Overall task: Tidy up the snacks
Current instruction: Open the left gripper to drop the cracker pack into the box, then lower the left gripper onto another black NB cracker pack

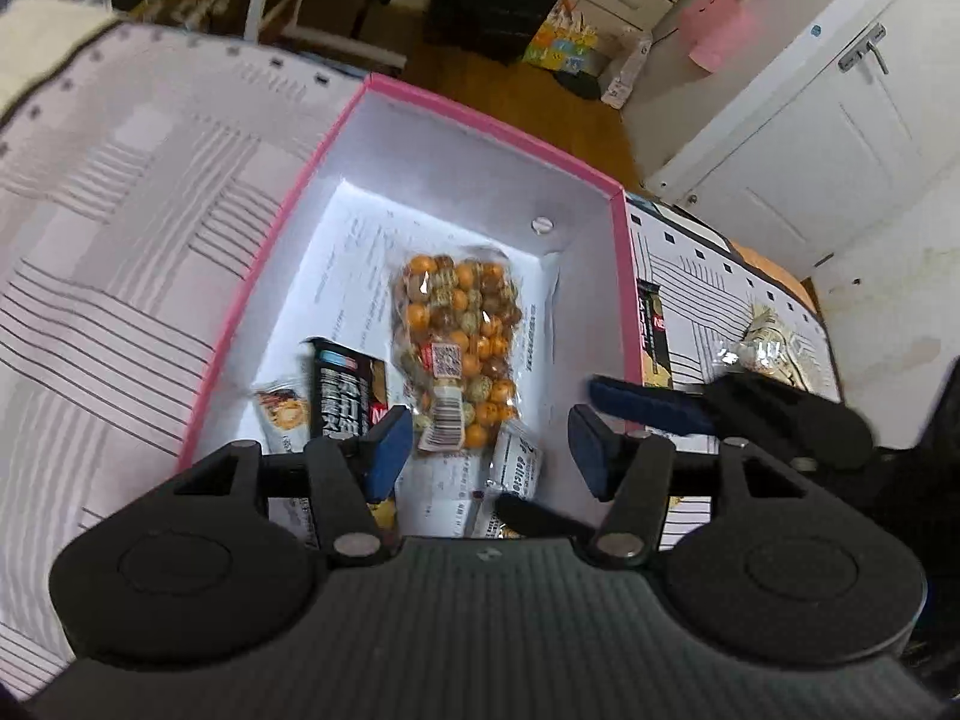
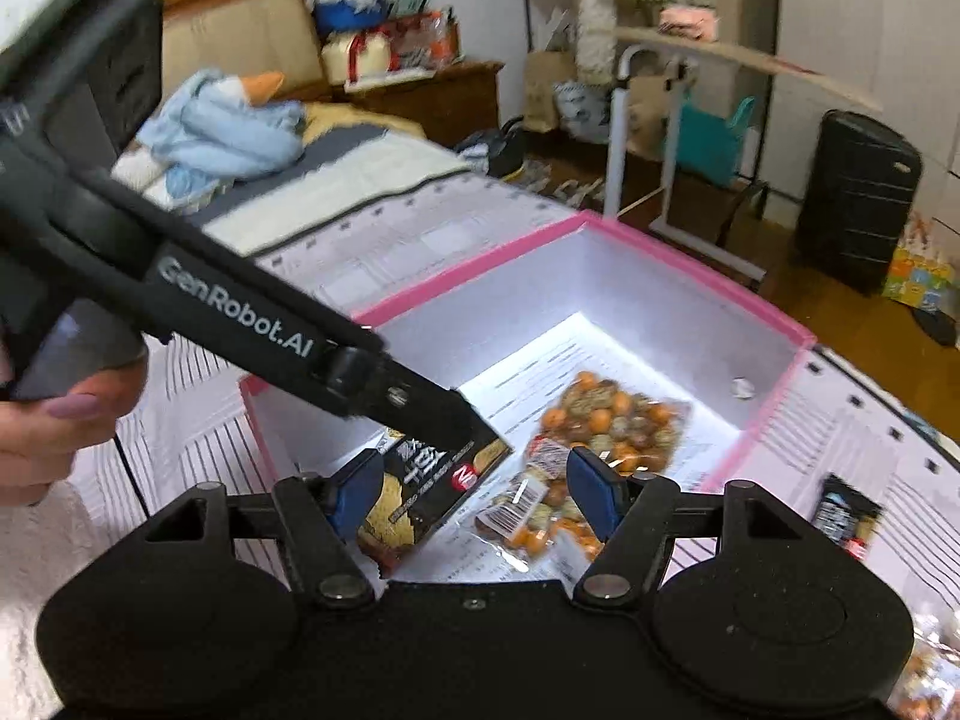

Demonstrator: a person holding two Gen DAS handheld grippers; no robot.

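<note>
A pink-rimmed box (image 1: 498,120) with a white inside sits on a striped cloth. In it lie a clear bag of orange and brown nuts (image 1: 459,324), a black snack packet (image 1: 345,396) and small white packets (image 1: 516,468). My left gripper (image 1: 489,450) is open above the box's near end, with nothing between its fingers. My right gripper (image 2: 477,495) is open over the box; its fingers (image 1: 648,405) show beside the left one. The left gripper's finger (image 2: 438,414) touches the black packet (image 2: 432,492). The nut bag also shows in the right wrist view (image 2: 612,420).
Another black packet (image 2: 846,516) and a clear snack bag (image 1: 762,348) lie on the cloth right of the box. A bed with blue bedding (image 2: 228,132), a black suitcase (image 2: 858,198) and a white rack (image 2: 672,180) stand beyond.
</note>
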